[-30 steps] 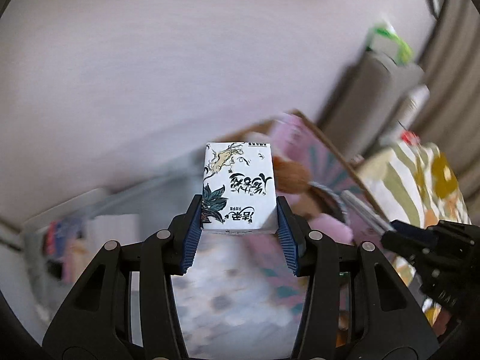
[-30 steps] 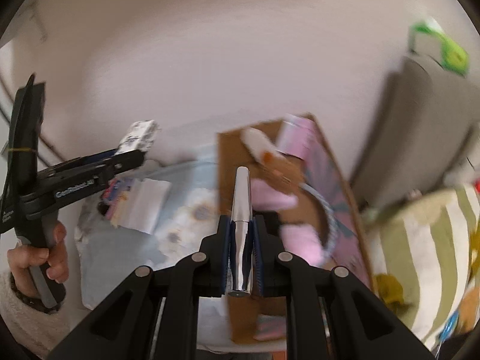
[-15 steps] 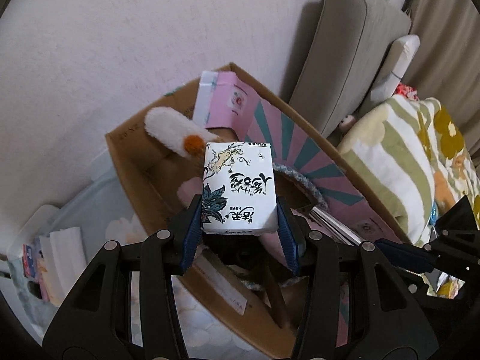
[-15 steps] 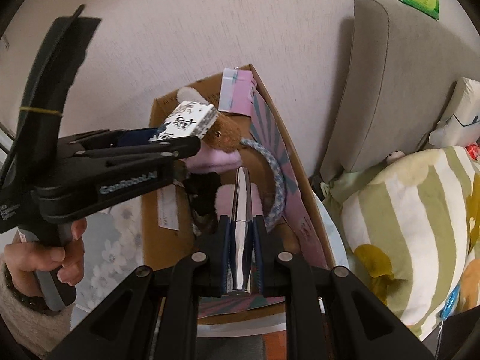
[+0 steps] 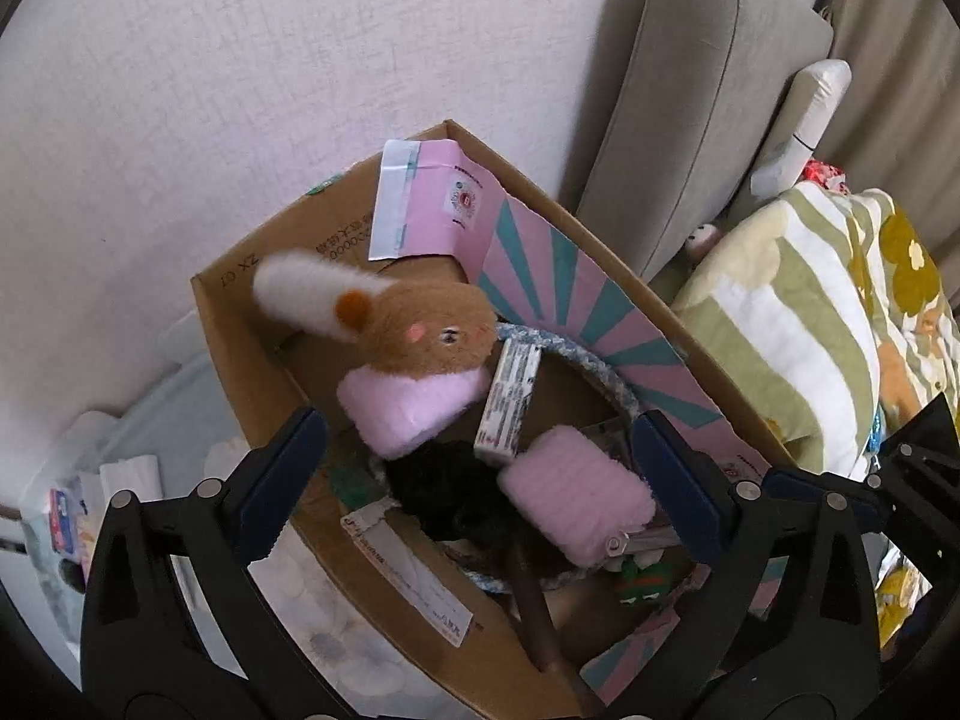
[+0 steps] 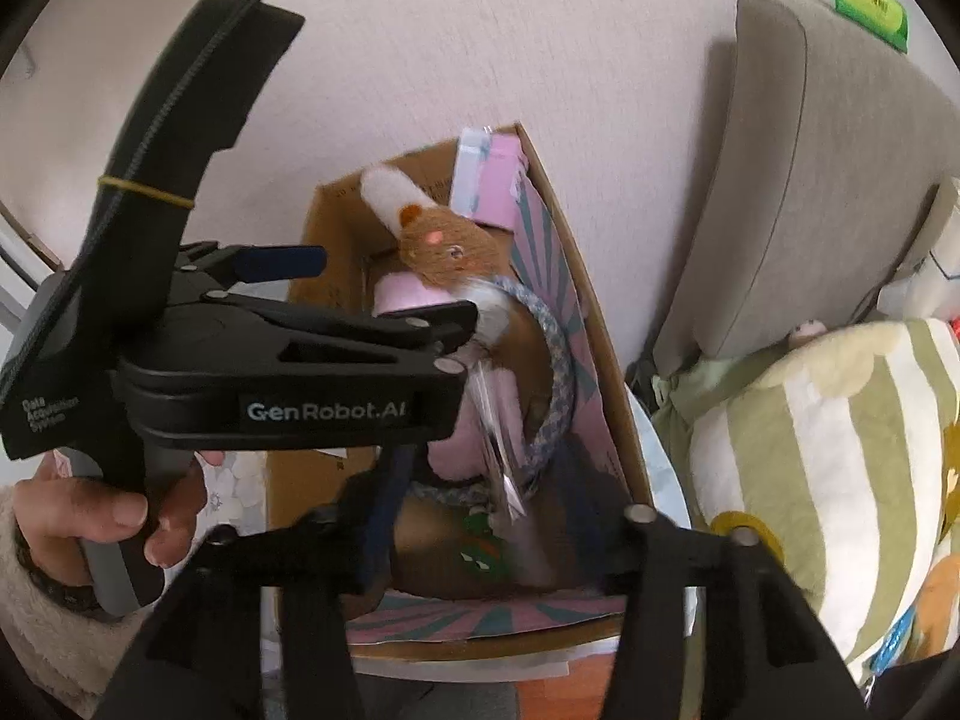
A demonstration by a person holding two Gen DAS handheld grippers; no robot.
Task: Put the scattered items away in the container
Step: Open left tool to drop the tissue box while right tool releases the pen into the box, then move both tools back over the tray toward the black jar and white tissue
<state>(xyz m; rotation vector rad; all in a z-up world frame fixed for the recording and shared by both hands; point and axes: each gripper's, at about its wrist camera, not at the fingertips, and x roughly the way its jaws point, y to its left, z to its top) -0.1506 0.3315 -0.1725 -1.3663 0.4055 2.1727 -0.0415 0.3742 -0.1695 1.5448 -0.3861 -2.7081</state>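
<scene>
The cardboard box (image 5: pixel 240 330) stands against the wall and holds a brown plush toy (image 5: pixel 432 330), pink fluffy pieces (image 5: pixel 576 492), a blue rope ring (image 5: pixel 606 372) and the small printed carton (image 5: pixel 510 402), which lies among them. My left gripper (image 5: pixel 474 480) is open and empty just above the box. My right gripper (image 6: pixel 480 486) is open above the same box (image 6: pixel 606 360). The silver tube (image 6: pixel 498 450) is a blurred streak between its fingers, falling into the box. The left gripper (image 6: pixel 300 354) crosses the right wrist view.
A grey cushion (image 5: pixel 690 120) leans on the wall right of the box. A striped floral blanket (image 5: pixel 810 330) lies to the right. Papers and small items (image 5: pixel 78 510) lie on the pale mat at the left.
Both grippers opened. The printed carton left my left gripper and now lies in the box. The silver tube left my right gripper and is dropping. Both grippers moved closer over the box.
</scene>
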